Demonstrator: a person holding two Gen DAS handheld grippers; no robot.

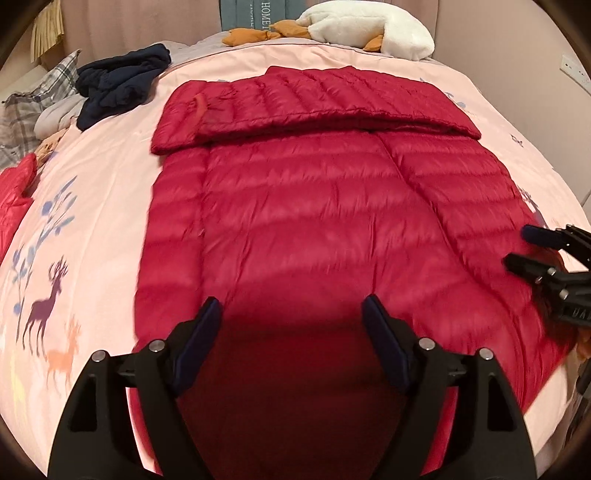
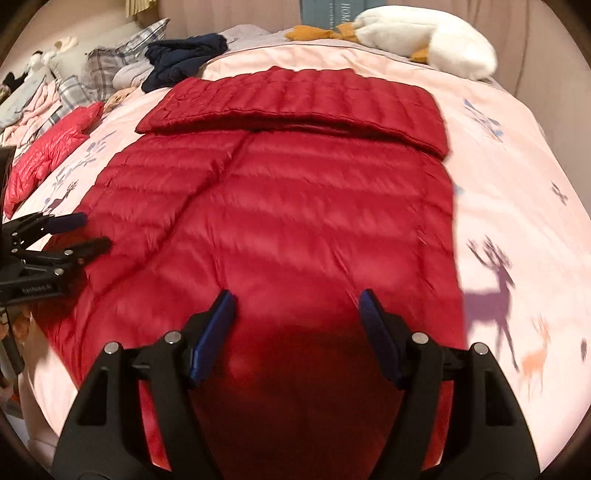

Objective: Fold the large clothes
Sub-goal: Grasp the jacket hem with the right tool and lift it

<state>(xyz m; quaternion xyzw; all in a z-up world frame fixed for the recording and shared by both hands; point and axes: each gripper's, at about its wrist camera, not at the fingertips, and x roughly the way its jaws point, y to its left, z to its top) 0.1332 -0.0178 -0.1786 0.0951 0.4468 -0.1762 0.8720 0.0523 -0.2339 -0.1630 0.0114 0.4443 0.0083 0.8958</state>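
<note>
Two tools: a left tool (image 1: pixel 291 310) and a right tool (image 2: pixel 297 302), both above the near part of a red jacket (image 1: pixel 314 229).
Left tool: released, jaws spread wide with nothing between the pads; only the jacket's quilted fabric shows below them.
Right tool: released as well, blue pads apart and empty; seen from the left wrist, it sits at the jacket's right edge (image 1: pixel 532 251).
Jacket: dark red, quilted in horizontal bands, lying flat on the bed (image 1: pixel 110 155). Its far end is folded back toward the near side, forming a thick band across the top. A seam runs down the body from that fold.
Bed: covered by a pink sheet printed with deer (image 1: pixel 42 302) and blue sprigs.
Navy garment (image 1: pixel 118 81): crumpled on the bed's far left, well apart from the jacket.
Plaid pillow (image 1: pixel 40 92): at the left edge, beside the navy garment.
Second red garment (image 2: pixel 48 147): brighter, lying at the left side of the bed, apart from the jacket.
Plush toy (image 1: pixel 369 26): white with orange parts, at the head of the bed beyond the jacket.
Sharpness: both views are blurred, so fine detail near the tools cannot be told.
</note>
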